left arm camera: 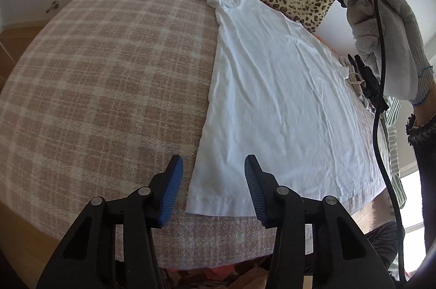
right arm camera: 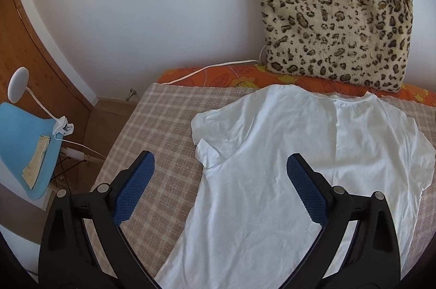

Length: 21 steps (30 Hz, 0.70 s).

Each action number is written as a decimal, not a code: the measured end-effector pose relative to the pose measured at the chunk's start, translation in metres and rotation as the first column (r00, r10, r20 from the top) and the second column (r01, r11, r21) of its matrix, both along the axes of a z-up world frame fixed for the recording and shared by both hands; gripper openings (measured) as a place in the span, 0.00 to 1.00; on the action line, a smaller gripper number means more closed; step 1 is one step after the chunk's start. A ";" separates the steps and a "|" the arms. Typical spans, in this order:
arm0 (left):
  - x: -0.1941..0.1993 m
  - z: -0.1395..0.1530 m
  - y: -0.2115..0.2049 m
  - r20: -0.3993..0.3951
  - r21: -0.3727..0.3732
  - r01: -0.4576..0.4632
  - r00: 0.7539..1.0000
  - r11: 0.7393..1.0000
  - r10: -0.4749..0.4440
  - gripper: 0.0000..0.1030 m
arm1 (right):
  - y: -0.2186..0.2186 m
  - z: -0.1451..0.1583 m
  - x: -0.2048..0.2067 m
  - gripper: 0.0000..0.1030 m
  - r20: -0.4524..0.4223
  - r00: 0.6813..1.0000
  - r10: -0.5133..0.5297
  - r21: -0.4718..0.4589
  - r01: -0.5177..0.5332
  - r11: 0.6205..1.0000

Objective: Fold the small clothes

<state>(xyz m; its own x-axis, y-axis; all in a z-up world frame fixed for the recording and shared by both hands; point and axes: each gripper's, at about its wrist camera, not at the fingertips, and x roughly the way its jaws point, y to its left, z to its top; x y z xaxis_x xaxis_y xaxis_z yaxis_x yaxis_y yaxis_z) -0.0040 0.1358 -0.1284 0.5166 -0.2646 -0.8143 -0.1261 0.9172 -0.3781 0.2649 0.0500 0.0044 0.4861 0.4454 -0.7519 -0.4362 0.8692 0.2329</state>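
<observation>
A white T-shirt (left arm camera: pixel 275 98) lies spread flat on a bed covered by a pink-and-cream checked blanket (left arm camera: pixel 103 76), its hem toward the near edge of the bed and its neck toward the wall, where a leopard-print cushion (right arm camera: pixel 335 16) leans upright on an orange flowered sheet (right arm camera: pixel 218 76).

The left tongs (left arm camera: pixel 214 166) hang over the hem's left corner with their blue pads apart; the corner sits between them in the view, but the pads do not press on it and nothing is gripped. The right tongs (right arm camera: pixel 219 169) are spread wide above the shirt's left sleeve (right arm camera: pixel 207 136) and shoulder, released, with nothing in them (one pad is over the blanket, the other over the shirt's body).

In the left wrist view a gloved hand (left arm camera: pixel 387 24) holds the right device above the far right side of the shirt, a black cable (left arm camera: pixel 381 125) trailing down from it.

Beside the bed stands a light blue chair (right arm camera: pixel 19 142) with a white clip lamp (right arm camera: pixel 19 82) on it
</observation>
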 end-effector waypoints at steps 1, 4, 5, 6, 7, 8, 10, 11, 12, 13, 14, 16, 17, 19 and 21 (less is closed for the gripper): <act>0.000 0.000 -0.001 0.003 0.014 0.003 1.000 1.000 -0.003 0.43 | 0.008 -0.006 0.008 0.93 -0.019 1.000 0.009 -0.005 -0.009 1.000; 0.000 -0.004 0.002 -0.010 0.019 0.000 1.000 1.000 0.000 0.43 | 0.030 -0.023 0.028 0.90 -0.062 0.998 0.015 -0.030 -0.017 0.999; 0.001 -0.006 0.004 -0.020 0.008 -0.006 1.000 1.000 0.007 0.43 | 0.037 -0.028 0.034 0.88 -0.073 0.997 0.017 -0.037 -0.019 0.999; 0.001 -0.008 0.006 -0.027 -0.005 -0.012 1.000 1.000 0.012 0.43 | 0.044 -0.034 0.041 0.88 -0.085 0.996 0.020 -0.040 -0.023 0.999; 0.002 -0.010 0.007 -0.030 -0.017 -0.017 0.999 1.000 0.016 0.43 | 0.050 -0.039 0.047 0.88 -0.096 0.995 0.023 -0.044 -0.027 0.999; 0.002 -0.010 0.008 -0.024 -0.024 -0.020 1.000 1.000 0.019 0.43 | 0.060 -0.044 0.053 0.85 -0.106 0.994 0.025 -0.054 -0.031 0.998; 0.002 -0.010 0.007 -0.016 -0.023 -0.011 1.000 1.000 0.011 0.43 | 0.075 -0.054 0.062 0.80 -0.121 0.992 0.026 -0.074 -0.036 0.997; 0.002 -0.010 0.007 -0.014 -0.020 -0.008 1.000 1.000 0.008 0.43 | 0.082 -0.059 0.067 0.77 -0.133 0.991 0.030 -0.074 -0.041 0.996; 0.003 -0.010 0.007 -0.013 -0.021 -0.009 1.000 1.000 0.009 0.43 | 0.090 -0.065 0.071 0.76 -0.151 0.988 0.036 -0.072 -0.047 0.996; 0.003 -0.010 0.007 -0.014 -0.025 -0.011 1.000 1.000 0.011 0.43 | 0.097 -0.071 0.075 0.74 -0.167 0.985 0.039 -0.071 -0.052 0.996; 0.003 -0.010 0.007 -0.014 -0.029 -0.012 1.000 1.000 0.012 0.43 | 0.104 -0.077 0.078 0.72 -0.177 0.983 0.043 -0.077 -0.058 0.995; 0.006 -0.010 0.006 -0.014 -0.037 -0.009 1.000 0.999 0.009 0.43 | 0.119 -0.089 0.084 0.69 -0.189 0.980 0.053 -0.103 -0.073 0.992; 0.006 -0.010 0.005 -0.014 -0.035 -0.008 1.000 0.999 0.007 0.43 | 0.125 -0.094 0.086 0.67 -0.191 0.980 0.057 -0.114 -0.080 0.990; 0.010 -0.011 0.004 -0.013 -0.031 -0.003 1.000 1.000 0.003 0.38 | 0.136 -0.102 0.091 0.67 -0.191 0.980 0.062 -0.134 -0.089 0.987; 0.011 -0.012 0.005 -0.007 -0.031 -0.005 1.000 1.000 0.004 0.34 | 0.144 -0.110 0.097 0.67 -0.189 0.980 0.057 -0.153 -0.087 0.984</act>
